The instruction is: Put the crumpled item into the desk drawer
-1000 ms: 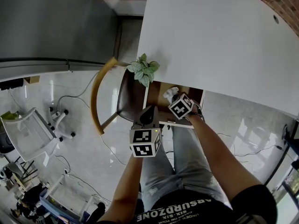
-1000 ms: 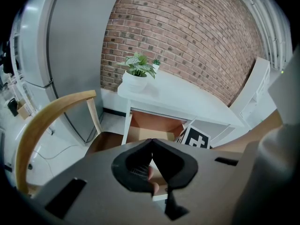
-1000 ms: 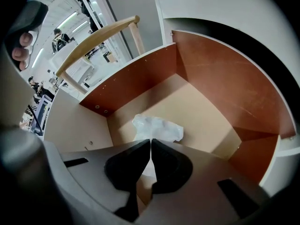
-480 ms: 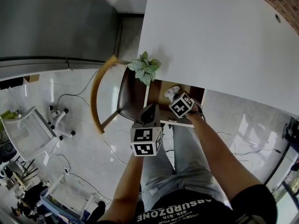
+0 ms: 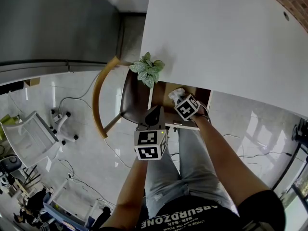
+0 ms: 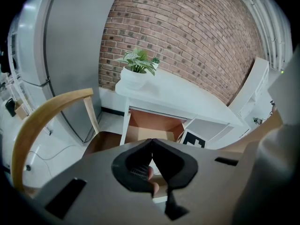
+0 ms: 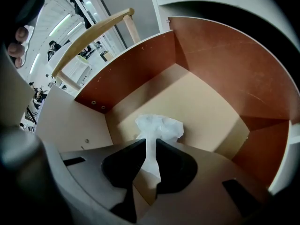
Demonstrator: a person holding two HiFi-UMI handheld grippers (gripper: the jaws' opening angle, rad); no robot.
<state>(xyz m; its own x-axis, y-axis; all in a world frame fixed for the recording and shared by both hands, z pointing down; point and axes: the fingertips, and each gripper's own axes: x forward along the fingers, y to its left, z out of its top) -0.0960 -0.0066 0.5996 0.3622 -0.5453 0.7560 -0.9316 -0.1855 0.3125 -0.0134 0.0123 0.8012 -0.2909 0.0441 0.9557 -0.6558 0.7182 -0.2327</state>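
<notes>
Right gripper view: the crumpled tissue (image 7: 159,127) is held pinched by the right gripper (image 7: 150,143) over the open drawer's (image 7: 206,60) floor; the left gripper (image 6: 151,142) is clenched, empty

Left claw (image 6: 151,142) closed, right claw (image 7: 150,143) pinching tissue (image 7: 160,125)

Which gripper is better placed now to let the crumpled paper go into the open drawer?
The right gripper: its fingers pinch the crumpled paper right above the drawer floor. The left gripper is shut, empty, outside it.
</notes>
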